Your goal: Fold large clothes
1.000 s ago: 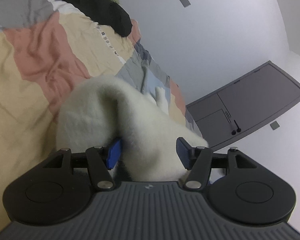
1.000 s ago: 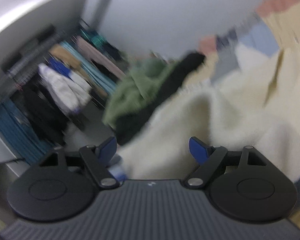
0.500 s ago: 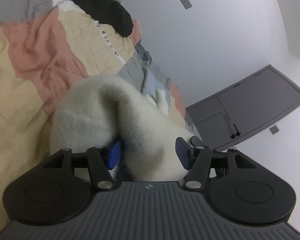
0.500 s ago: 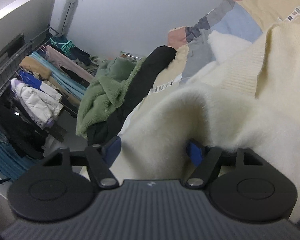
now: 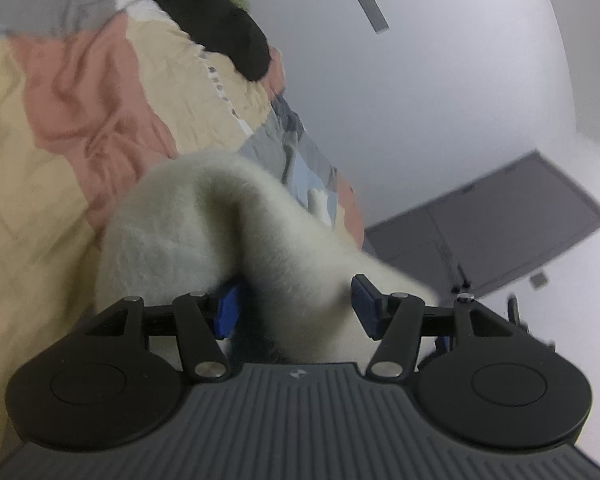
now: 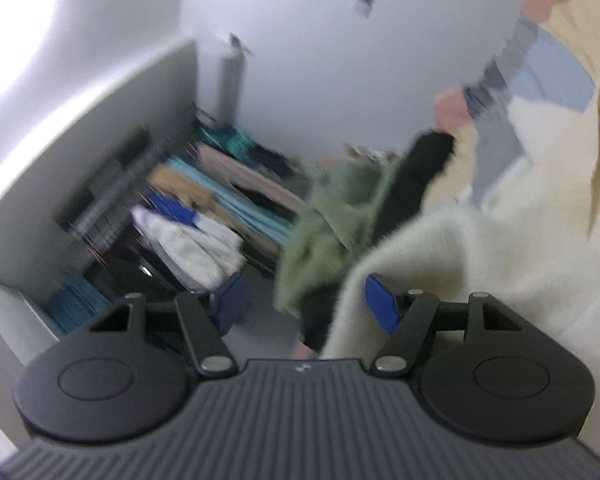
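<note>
A fluffy cream sweater [image 5: 204, 232] lies bunched on the patchwork bed cover [image 5: 60, 128]. My left gripper [image 5: 294, 304] has its jaws wide apart, with a thick fold of the sweater running between the blue pads [image 5: 226, 312]. In the right wrist view the sweater [image 6: 500, 248] fills the right side. My right gripper [image 6: 304, 300] is open; its right pad [image 6: 380, 304] sits against the sweater's edge, and the gap between the fingers is empty. This view is motion-blurred.
A black garment [image 5: 220, 20] and a green fleece [image 6: 324, 216] lie piled at the bed's far end. A rack of hanging clothes [image 6: 188, 208] stands along the left wall. A grey door [image 5: 500, 232] is on the far wall.
My right gripper has swung left off the sweater fold it straddled half a second ago; its gap now shows the floor and clothes rack. My left gripper has hardly moved.
</note>
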Demonstrator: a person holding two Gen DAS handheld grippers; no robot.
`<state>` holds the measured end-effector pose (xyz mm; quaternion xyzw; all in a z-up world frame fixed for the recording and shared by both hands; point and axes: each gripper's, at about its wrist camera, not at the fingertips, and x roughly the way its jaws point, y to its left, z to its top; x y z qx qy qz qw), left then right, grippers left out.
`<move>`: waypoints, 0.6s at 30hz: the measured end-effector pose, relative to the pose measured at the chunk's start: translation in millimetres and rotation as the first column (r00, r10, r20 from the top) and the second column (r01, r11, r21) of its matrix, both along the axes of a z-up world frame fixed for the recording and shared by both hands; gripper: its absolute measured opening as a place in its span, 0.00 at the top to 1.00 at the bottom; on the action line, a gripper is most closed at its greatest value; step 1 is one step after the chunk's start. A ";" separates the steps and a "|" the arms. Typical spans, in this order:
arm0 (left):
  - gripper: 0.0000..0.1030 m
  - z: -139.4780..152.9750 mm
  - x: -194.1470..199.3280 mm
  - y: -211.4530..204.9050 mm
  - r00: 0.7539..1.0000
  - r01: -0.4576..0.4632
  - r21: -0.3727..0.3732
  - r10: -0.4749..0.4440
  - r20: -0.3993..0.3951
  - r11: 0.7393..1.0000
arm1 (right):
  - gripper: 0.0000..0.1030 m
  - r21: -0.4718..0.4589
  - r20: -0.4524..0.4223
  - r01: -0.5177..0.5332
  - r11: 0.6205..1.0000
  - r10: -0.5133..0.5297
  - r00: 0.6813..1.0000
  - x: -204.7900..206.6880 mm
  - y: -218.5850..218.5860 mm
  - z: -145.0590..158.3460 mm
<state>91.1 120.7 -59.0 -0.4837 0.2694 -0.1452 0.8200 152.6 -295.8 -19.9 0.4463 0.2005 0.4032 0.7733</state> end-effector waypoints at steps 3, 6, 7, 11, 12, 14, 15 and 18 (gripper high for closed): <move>0.39 -5.3 -2.8 3.7 1.000 -0.030 -0.046 0.030 0.001 0.998 | 0.34 -0.013 -0.078 0.015 1.000 -0.016 0.997 -1.6 -3.1 -8.8; 0.44 -6.0 -3.8 5.3 0.998 -0.054 -0.059 0.055 0.010 0.997 | 0.36 -0.136 -0.184 -0.003 0.991 -0.022 0.983 0.4 10.3 -25.9; 0.46 -5.9 -3.0 5.1 0.998 -0.061 -0.048 0.062 0.010 0.997 | 0.37 -0.167 -0.205 -0.018 0.986 -0.017 0.979 2.1 15.3 -28.9; 0.73 -9.0 2.3 4.9 0.996 -0.085 0.003 0.085 -0.013 0.996 | 0.39 -0.356 -0.238 -0.090 0.930 0.003 0.971 4.2 40.7 -31.7; 0.76 -9.2 2.7 4.8 0.996 -0.091 0.010 0.091 -0.009 0.996 | 0.39 -0.387 -0.227 -0.088 0.918 -0.002 0.974 2.9 44.5 -31.6; 0.78 -7.4 2.3 3.8 0.995 -0.099 0.030 0.099 0.010 0.995 | 0.39 -0.420 -0.233 -0.101 0.902 0.001 0.973 -1.8 49.2 -32.6; 0.79 -5.3 1.4 2.7 0.995 -0.102 0.046 0.101 0.022 0.994 | 0.39 -0.417 -0.249 -0.109 0.903 0.002 0.969 -3.9 49.2 -33.4; 0.80 -1.9 -2.1 2.2 0.993 -0.112 0.059 0.109 0.041 0.992 | 0.36 -0.411 -0.304 -0.129 0.902 -0.002 0.953 -13.9 45.4 -40.5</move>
